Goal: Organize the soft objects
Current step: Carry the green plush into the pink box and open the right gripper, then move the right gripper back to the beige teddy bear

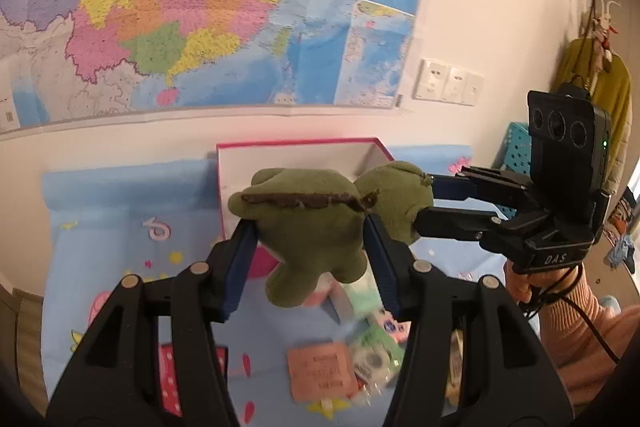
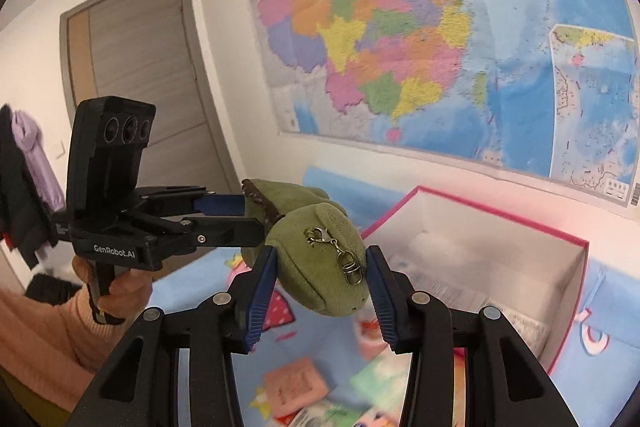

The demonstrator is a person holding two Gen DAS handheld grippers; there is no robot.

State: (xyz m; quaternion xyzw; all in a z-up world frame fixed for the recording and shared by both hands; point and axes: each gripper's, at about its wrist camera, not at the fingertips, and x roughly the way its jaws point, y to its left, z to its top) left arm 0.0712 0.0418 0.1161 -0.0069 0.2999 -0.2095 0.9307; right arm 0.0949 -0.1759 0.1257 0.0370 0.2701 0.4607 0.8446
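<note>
A green plush toy (image 1: 304, 227) with a dark brown seam hangs in the air above a blue play mat (image 1: 100, 211). My left gripper (image 1: 308, 227) is shut on its body, both blue pads pressed into the fabric. From the right, my right gripper (image 1: 426, 201) is shut on the toy's rounded end. In the right wrist view, the right gripper (image 2: 322, 259) squeezes the plush toy (image 2: 320, 267) just beside a small metal clasp (image 2: 344, 255). The left gripper (image 2: 250, 215) clamps the far end. A hand in a pink sleeve (image 2: 48, 327) holds each tool.
An open white box with a pink rim (image 1: 296, 155) (image 2: 500, 227) stands on the mat against the wall, behind the toy. Pink and green soft packets (image 1: 320, 371) (image 2: 296, 383) lie on the mat below. A map (image 1: 160, 7) covers the wall. A blue basket (image 1: 516, 147) sits far right.
</note>
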